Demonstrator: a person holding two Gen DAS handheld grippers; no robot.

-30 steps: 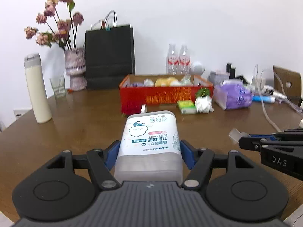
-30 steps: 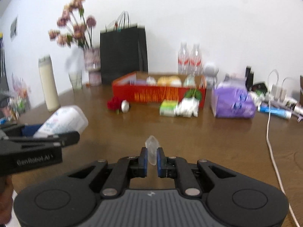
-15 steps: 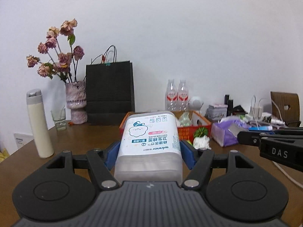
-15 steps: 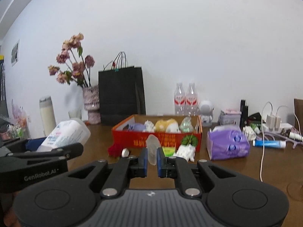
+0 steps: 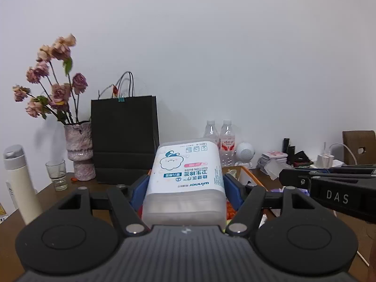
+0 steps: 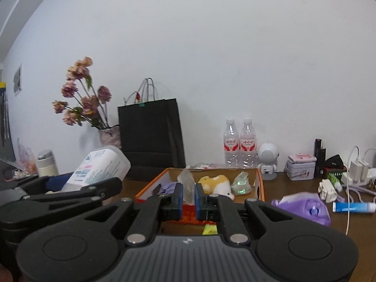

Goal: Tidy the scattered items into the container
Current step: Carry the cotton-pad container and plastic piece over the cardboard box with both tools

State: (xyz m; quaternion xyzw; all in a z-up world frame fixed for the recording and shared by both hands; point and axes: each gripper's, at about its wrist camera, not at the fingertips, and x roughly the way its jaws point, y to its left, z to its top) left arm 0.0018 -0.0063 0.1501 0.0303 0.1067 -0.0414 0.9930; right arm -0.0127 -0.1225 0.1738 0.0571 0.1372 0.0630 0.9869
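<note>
My left gripper (image 5: pixel 185 183) is shut on a white cotton-bud box (image 5: pixel 185 176) with a blue and pink label, held in the air in front of the red cardboard box (image 5: pixel 249 176), which it mostly hides. The cotton-bud box also shows in the right wrist view (image 6: pixel 98 166), at the left. My right gripper (image 6: pixel 187 195) is shut on a small clear plastic piece (image 6: pixel 186 185), held just before the red box's (image 6: pixel 259 188) near rim. Inside the box lie a yellow plush toy (image 6: pixel 213 183), a green crumpled wrapper (image 6: pixel 240 183) and a purple item (image 6: pixel 169 186).
A purple tissue pack (image 6: pixel 305 206), a blue tube (image 6: pixel 352 206), a white cable (image 6: pixel 347 211) and chargers lie on the brown table at the right. A black paper bag (image 6: pixel 150 138), a flower vase (image 5: pixel 80 150), a glass (image 5: pixel 56 174), a white flask (image 5: pixel 18 183) and two water bottles (image 6: pixel 239 145) stand behind.
Both grippers have risen and moved forward toward the red box, each keeping its hold. The red box now sits close below and ahead.
</note>
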